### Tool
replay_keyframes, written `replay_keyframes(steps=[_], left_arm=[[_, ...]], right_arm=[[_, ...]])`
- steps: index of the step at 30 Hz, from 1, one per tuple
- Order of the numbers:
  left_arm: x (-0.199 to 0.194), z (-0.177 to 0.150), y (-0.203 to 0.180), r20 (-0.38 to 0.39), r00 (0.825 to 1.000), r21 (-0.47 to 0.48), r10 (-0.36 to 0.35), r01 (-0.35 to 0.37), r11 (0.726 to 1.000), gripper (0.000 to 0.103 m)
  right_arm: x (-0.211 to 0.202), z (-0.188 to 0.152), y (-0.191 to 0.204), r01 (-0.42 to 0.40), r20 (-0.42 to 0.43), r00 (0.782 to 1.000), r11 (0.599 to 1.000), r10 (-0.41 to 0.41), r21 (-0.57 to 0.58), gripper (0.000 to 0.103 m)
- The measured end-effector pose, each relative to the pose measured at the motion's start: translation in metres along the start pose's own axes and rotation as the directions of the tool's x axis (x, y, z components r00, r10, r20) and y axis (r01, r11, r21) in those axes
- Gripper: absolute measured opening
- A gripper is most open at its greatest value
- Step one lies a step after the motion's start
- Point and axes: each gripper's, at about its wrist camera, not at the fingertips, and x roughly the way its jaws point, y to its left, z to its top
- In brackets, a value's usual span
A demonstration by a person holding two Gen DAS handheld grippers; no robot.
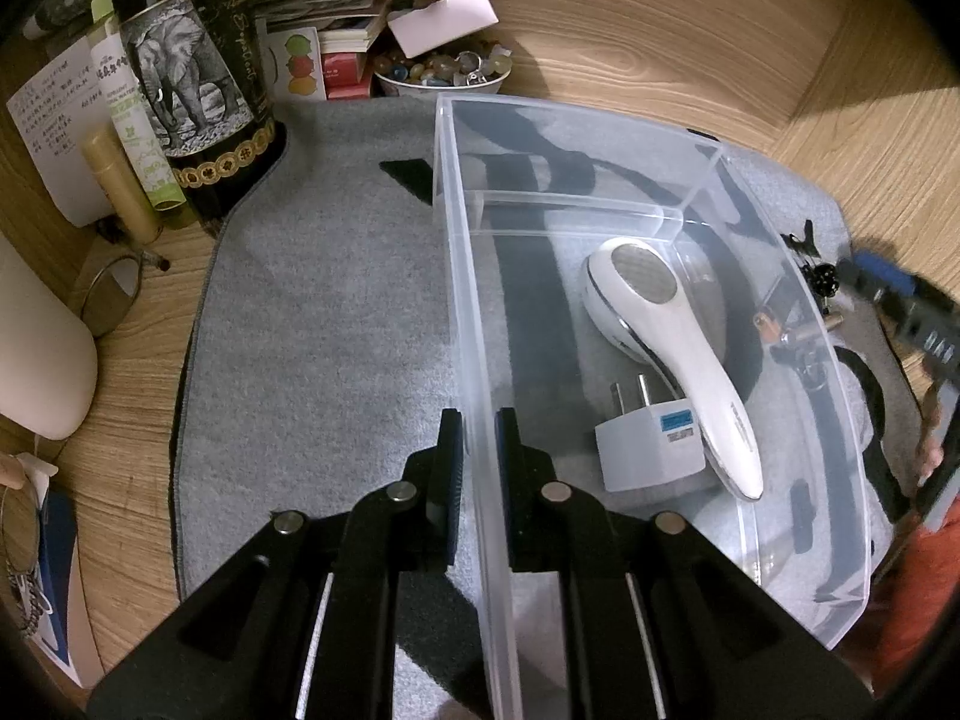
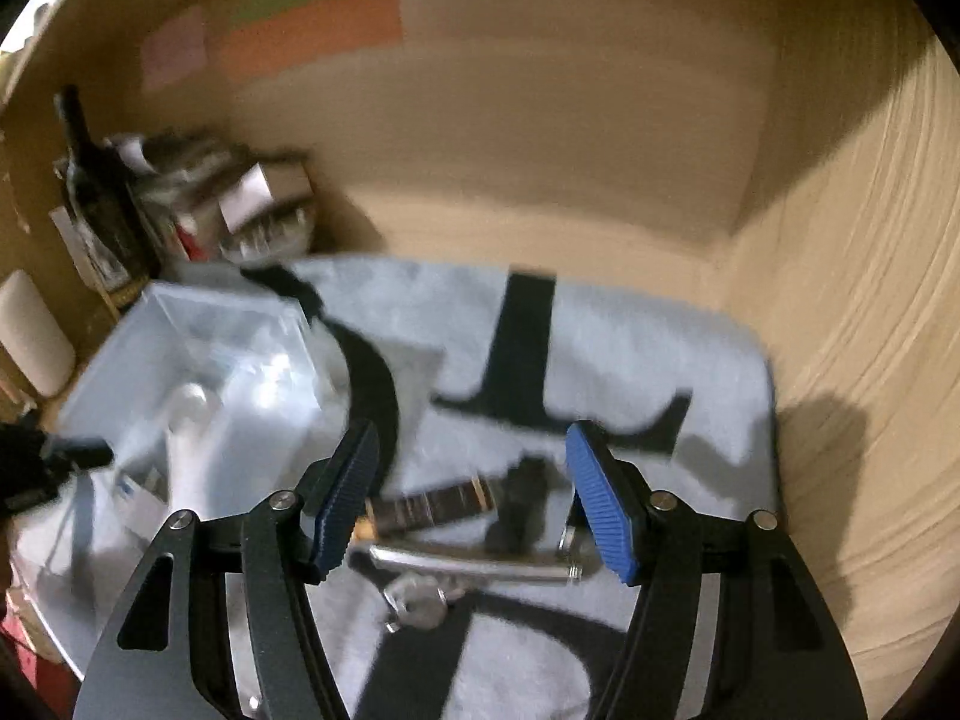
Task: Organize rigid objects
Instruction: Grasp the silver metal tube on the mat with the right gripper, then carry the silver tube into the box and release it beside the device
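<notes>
A person is tidying small hard items into a clear rectangular plastic bin [image 1: 600, 204] that is sitting on a soft grey fabric mat with black markings [image 1: 324, 324], spread over a pale wood-grain desk [image 1: 660, 18]. The left tool [image 1: 477, 450] is clenching the bin's thin left wall between its two black fingers, one finger outside and one inside, apparently bracing the bin. Inside the bin are lying a smooth white handheld device with a round metallic mesh head [image 1: 672, 336] and, touching its near side, a white cube-shaped plug adapter with two metal pins [image 1: 651, 444]. The right tool [image 2: 477, 501] is hanging released, its ribbed blue pads [image 2: 600, 504] spread wide, above a loose cluster on the mat to the right of the bin: a dark banded cylinder [image 2: 429, 507], a shiny slim metal bar [image 2: 474, 564] and a small silvery metal piece [image 2: 420, 600]. That view is blurred, so the finer shapes cannot be told. The step in hand seems to be picking one of these items. To do it well, the right tool should be settling on one piece only, squeezing across its narrow width, since polished metal is likely slippery, while the left tool is bracing the light bin. At the far left edge, a dark bottle with an elephant label [image 1: 192, 90] and papers are crowding the desk.
</notes>
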Motion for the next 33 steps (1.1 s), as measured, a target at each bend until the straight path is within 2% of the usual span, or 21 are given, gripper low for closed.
replay_keyframes(steps=[7,8,9,10,15,17,19,23,25,28,33], left_arm=[[0.0,0.0,0.0,0.001,1.0,-0.001,0.0,0.0,1.0,0.01],[0.0,0.0,0.0,0.001,1.0,-0.001,0.0,0.0,1.0,0.01],[0.0,0.0,0.0,0.0,1.0,-0.001,0.0,0.0,1.0,0.01],[0.0,0.0,0.0,0.0,1.0,-0.001,-0.001,0.001,1.0,0.01],[0.001,0.0,0.0,-0.001,1.0,-0.003,0.0,0.0,1.0,0.01],[0.0,0.0,0.0,0.0,1.0,-0.003,-0.001,0.001,1.0,0.01],[0.001,0.0,0.0,0.0,1.0,-0.002,-0.001,0.001,1.0,0.01],[0.001,0.0,0.0,-0.001,1.0,-0.001,0.0,0.0,1.0,0.01],[0.001,-0.001,0.0,-0.001,1.0,-0.001,0.0,0.0,1.0,0.01],[0.001,0.0,-0.001,-0.001,1.0,-0.001,0.0,0.0,1.0,0.01],[0.001,-0.001,0.0,0.0,1.0,-0.003,0.0,0.0,1.0,0.01]], right_arm=[[0.025,-0.035,0.006,-0.04,-0.118,0.993,0.995,0.029,-0.091,0.063],[0.027,-0.038,0.007,-0.035,-0.125,0.992,0.994,0.022,-0.104,0.065],[0.029,-0.041,0.008,-0.019,-0.124,0.992,0.992,0.004,-0.123,0.075],[0.031,-0.042,0.009,-0.007,-0.124,0.992,0.991,-0.01,-0.136,0.079],[0.036,-0.041,0.007,0.015,-0.122,0.992,0.988,-0.034,-0.151,0.079],[0.038,-0.038,0.007,0.02,-0.121,0.992,0.989,-0.037,-0.143,0.075],[0.044,-0.036,0.008,0.027,-0.135,0.99,0.989,-0.047,-0.148,0.056],[0.048,-0.034,0.009,0.003,-0.15,0.988,0.989,-0.026,-0.147,0.037],[0.046,-0.035,0.01,0.006,-0.143,0.989,0.989,-0.027,-0.146,0.023],[0.039,-0.035,0.007,-0.018,-0.131,0.991,0.993,0.002,-0.116,0.014],[0.016,-0.034,0.0,-0.031,-0.067,0.997,0.998,0.026,-0.063,0.014]])
